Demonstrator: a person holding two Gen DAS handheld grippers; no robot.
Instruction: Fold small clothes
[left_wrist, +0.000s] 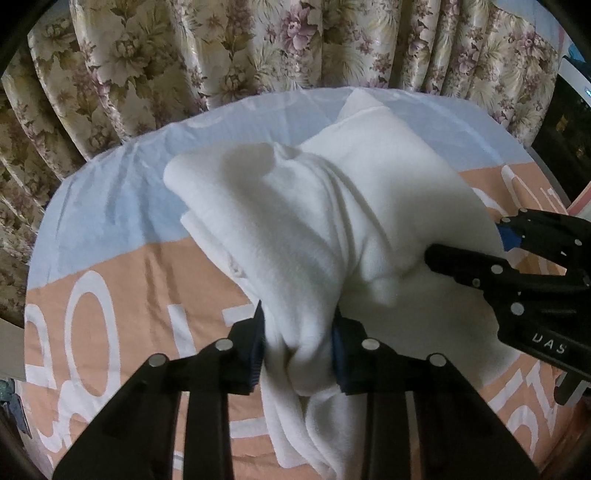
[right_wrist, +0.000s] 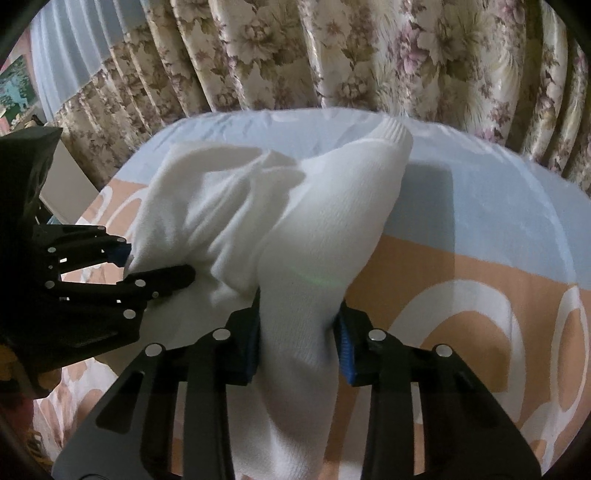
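A white knit garment (left_wrist: 314, 221) lies bunched on the cloth-covered surface, lifted into two peaks where it is gripped. My left gripper (left_wrist: 299, 332) is shut on a thick fold at its near edge, blue pads pressing both sides. My right gripper (left_wrist: 469, 240) comes in from the right, clamped on another bunch of the same fabric. The right wrist view shows the white garment (right_wrist: 295, 221) pinched between the right gripper (right_wrist: 299, 325) pads, with a ribbed hem (right_wrist: 395, 133) pointing away. The left gripper (right_wrist: 159, 262) bites the fabric at the left.
The surface wears a blue and peach cover (left_wrist: 122, 280) with large white letters. A floral curtain (left_wrist: 229, 44) hangs close behind its far edge. A dark appliance (left_wrist: 569, 122) stands at the right, and a pale cabinet side (right_wrist: 66, 184) at the left.
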